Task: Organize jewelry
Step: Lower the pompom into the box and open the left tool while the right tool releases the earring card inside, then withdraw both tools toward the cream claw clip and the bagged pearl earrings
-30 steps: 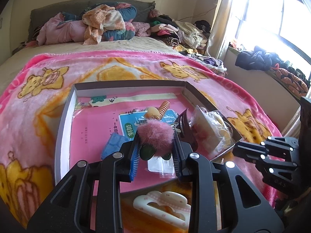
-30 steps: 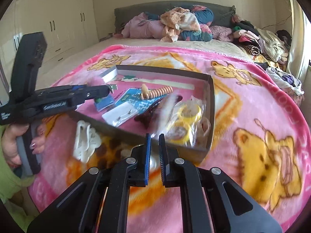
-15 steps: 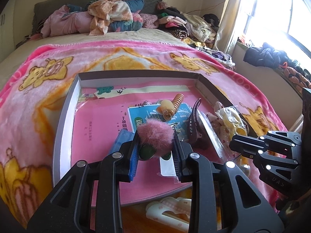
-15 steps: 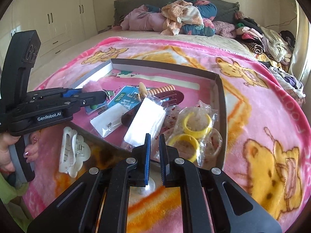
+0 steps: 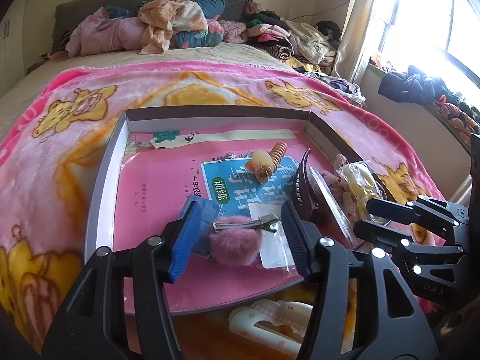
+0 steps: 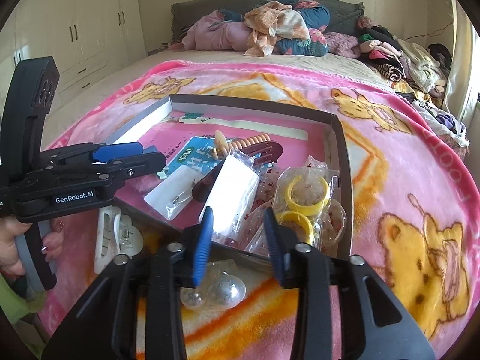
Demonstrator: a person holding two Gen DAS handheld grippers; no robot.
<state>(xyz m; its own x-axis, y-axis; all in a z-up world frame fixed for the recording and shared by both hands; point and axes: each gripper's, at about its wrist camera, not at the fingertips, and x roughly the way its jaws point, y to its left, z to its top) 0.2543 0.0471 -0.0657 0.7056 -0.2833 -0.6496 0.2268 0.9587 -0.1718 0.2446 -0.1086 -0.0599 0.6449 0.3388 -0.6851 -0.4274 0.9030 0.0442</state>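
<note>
A shallow grey box (image 5: 102, 186) lies on the pink blanket and holds hair pieces and packets. The pink fluffy hair clip (image 5: 235, 244) lies on the box floor between the spread fingers of my left gripper (image 5: 237, 234), which is open. My right gripper (image 6: 237, 234) is open above the box's near edge, over a white packet (image 6: 231, 195) and bagged yellow rings (image 6: 303, 198). A clear twin-ball hair tie (image 6: 214, 294) lies on the blanket under it.
A white claw clip (image 5: 270, 324) lies on the blanket outside the box's near edge; it also shows in the right wrist view (image 6: 115, 237). A dark red clip (image 6: 264, 151) and an orange spiral tie (image 5: 270, 159) lie in the box. Clothes are piled at the headboard (image 6: 270, 27).
My left gripper opened and let the pink fluffy clip down onto the box floor. My right gripper went from shut to open.
</note>
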